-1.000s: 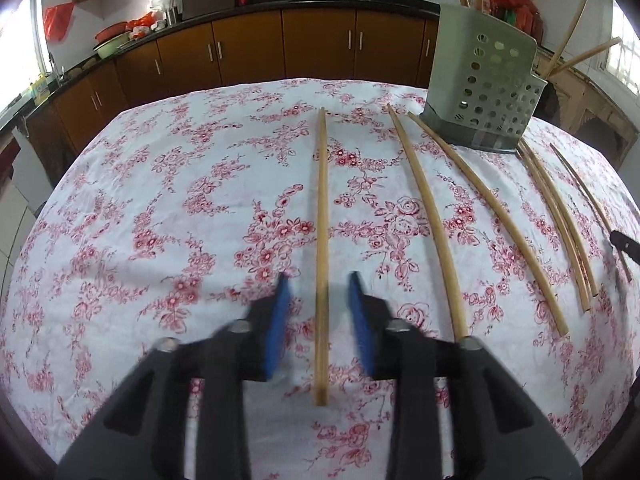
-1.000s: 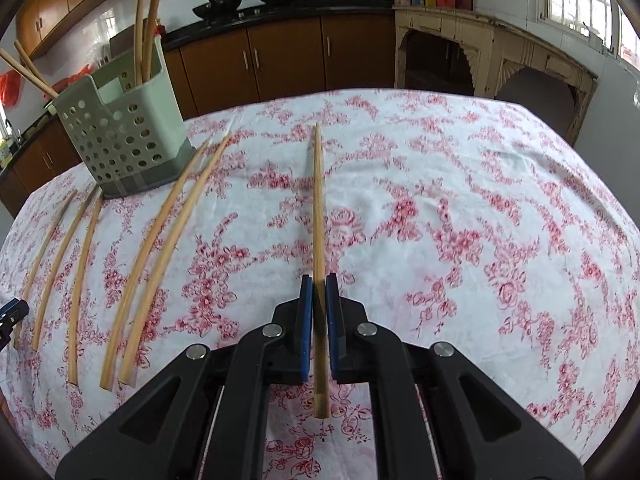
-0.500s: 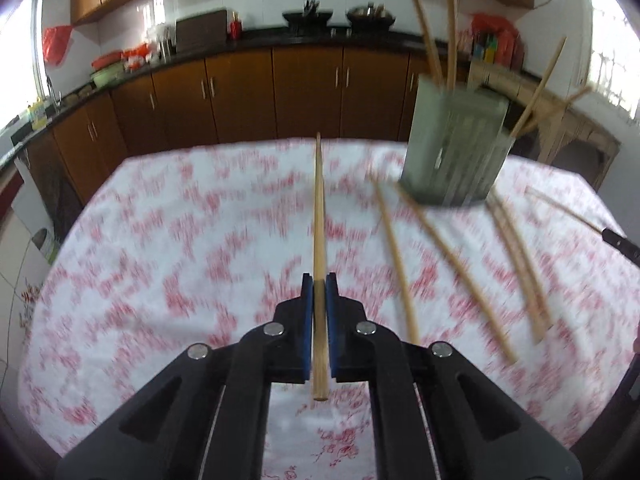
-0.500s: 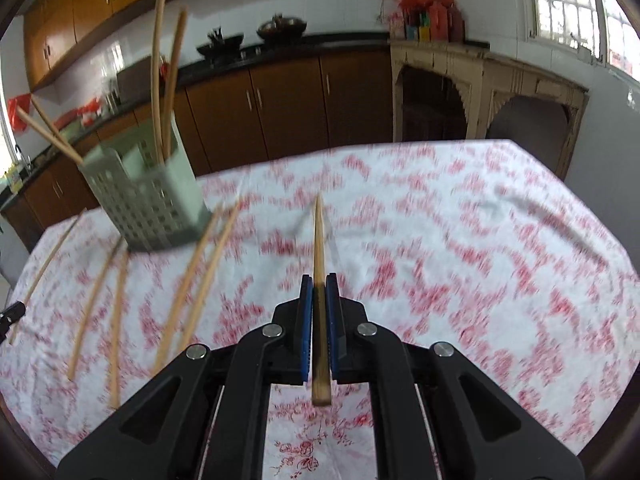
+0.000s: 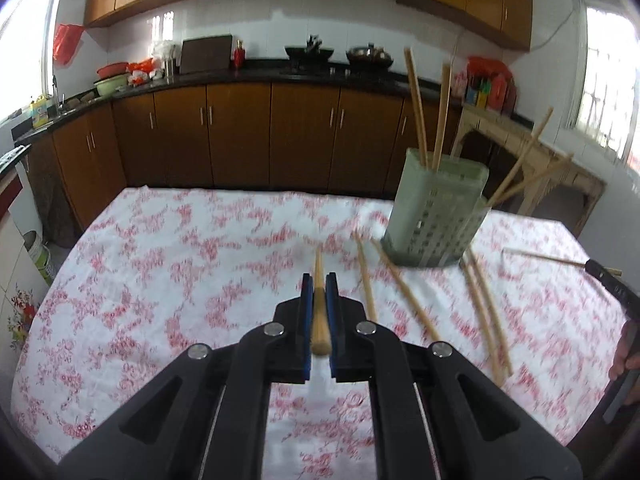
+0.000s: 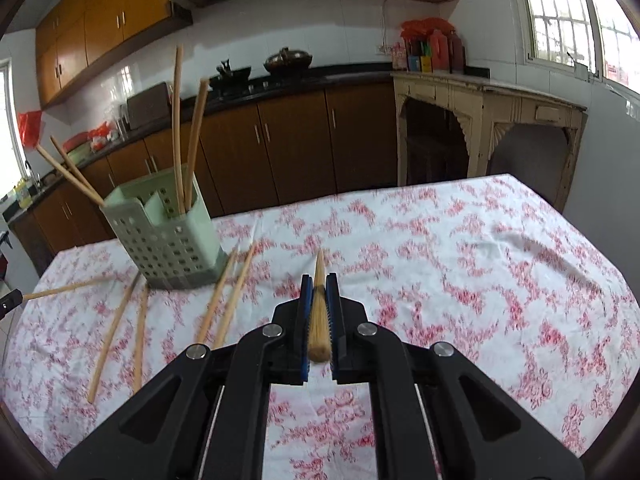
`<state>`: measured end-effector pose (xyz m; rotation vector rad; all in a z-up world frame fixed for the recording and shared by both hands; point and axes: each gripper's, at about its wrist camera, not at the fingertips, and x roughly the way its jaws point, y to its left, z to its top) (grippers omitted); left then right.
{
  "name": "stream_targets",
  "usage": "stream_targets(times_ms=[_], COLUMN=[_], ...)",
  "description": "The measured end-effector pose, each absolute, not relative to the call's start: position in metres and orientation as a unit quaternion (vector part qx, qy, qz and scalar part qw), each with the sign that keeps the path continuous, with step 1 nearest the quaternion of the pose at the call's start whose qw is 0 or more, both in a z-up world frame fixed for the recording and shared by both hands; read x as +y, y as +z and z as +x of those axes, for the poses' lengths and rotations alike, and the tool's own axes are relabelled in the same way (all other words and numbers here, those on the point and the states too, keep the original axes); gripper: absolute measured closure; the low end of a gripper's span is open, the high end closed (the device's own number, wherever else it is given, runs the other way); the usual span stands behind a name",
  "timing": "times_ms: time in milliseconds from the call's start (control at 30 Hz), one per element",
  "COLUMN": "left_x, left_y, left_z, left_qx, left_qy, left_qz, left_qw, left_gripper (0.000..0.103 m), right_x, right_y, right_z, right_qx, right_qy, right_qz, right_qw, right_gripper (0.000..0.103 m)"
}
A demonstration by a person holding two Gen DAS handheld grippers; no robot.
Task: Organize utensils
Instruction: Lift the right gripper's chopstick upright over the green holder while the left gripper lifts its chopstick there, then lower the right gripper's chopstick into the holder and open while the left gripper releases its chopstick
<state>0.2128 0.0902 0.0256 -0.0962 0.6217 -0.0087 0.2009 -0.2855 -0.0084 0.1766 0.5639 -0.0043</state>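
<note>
My left gripper (image 5: 319, 284) is shut on a long wooden chopstick (image 5: 319, 312), held above the floral tablecloth and pointing forward. My right gripper (image 6: 319, 285) is shut on another wooden chopstick (image 6: 319, 312), also lifted off the table. A pale green perforated utensil holder (image 5: 434, 216) stands at the right of the left wrist view and at the left of the right wrist view (image 6: 168, 236), with several chopsticks upright in it. Several loose chopsticks (image 5: 404, 292) lie on the cloth beside the holder, and they also show in the right wrist view (image 6: 224, 300).
The table wears a white cloth with red flowers (image 5: 180, 264). Brown kitchen cabinets (image 5: 240, 136) and a dark counter run behind it. A cream wooden side table (image 6: 488, 120) stands at the right. The other gripper's tip (image 5: 608, 280) shows at the right edge.
My left gripper has shut on its chopstick and raised it. Both grippers have lifted and tilted up with their chopsticks, so the table now sits lower in both views.
</note>
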Motion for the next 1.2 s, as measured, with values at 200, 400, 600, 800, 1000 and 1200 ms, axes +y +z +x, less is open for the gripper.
stream_targets(times_ms=[200,400,600,800,1000,1200], left_x=[0.095,0.097,0.091,0.083,0.069,0.045], left_y=[0.049,0.069,0.083,0.1,0.139,0.189], left_z=[0.215,0.215,0.214,0.208,0.201,0.201], left_qx=[0.269,0.242,0.231,0.226,0.216,0.198], left_qy=[-0.004,-0.004,-0.012,-0.031,-0.078,-0.126], left_qz=[-0.065,-0.073,-0.066,-0.059,-0.058,-0.065], left_qw=[0.961,0.968,0.971,0.972,0.972,0.97], left_gripper=[0.096,0.096,0.096,0.096,0.096,0.096], right_x=[-0.289,-0.293,-0.294,-0.289,-0.276,-0.253], right_y=[0.012,0.029,0.039,0.055,0.098,0.143], right_z=[0.199,0.196,0.196,0.188,0.175,0.171], right_qx=[0.239,0.206,0.195,0.195,0.178,0.151], right_qy=[0.002,0.006,0.01,0.03,0.091,0.158], right_qz=[0.098,0.109,0.112,0.111,0.12,0.122], right_qw=[0.966,0.972,0.974,0.974,0.973,0.968], right_gripper=[0.096,0.096,0.096,0.096,0.096,0.096])
